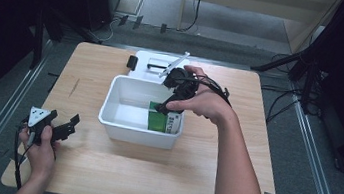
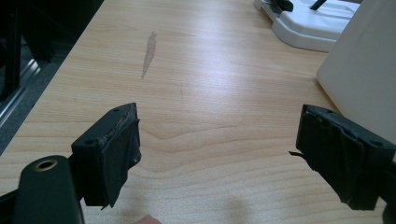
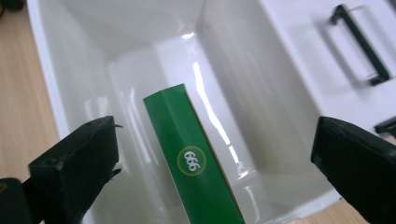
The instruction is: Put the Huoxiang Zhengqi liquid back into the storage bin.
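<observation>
A green and white box (image 1: 163,121) stands inside the white plastic bin (image 1: 118,123), against its near right wall. In the right gripper view its green edge (image 3: 191,163) carries a round "666" mark. My right gripper (image 1: 169,104) hovers over that box with its jaws spread wide, and neither pad touches the box. Near the table's front left corner, my left gripper (image 1: 68,126) is open above bare wood (image 2: 210,140), with nothing between its pads.
The bin's white lid (image 1: 156,64) with a black handle lies flat behind the bin, and a small black object (image 1: 132,62) rests to its left. A grey scuff (image 2: 149,53) marks the wood. Table edges lie close to my left hand.
</observation>
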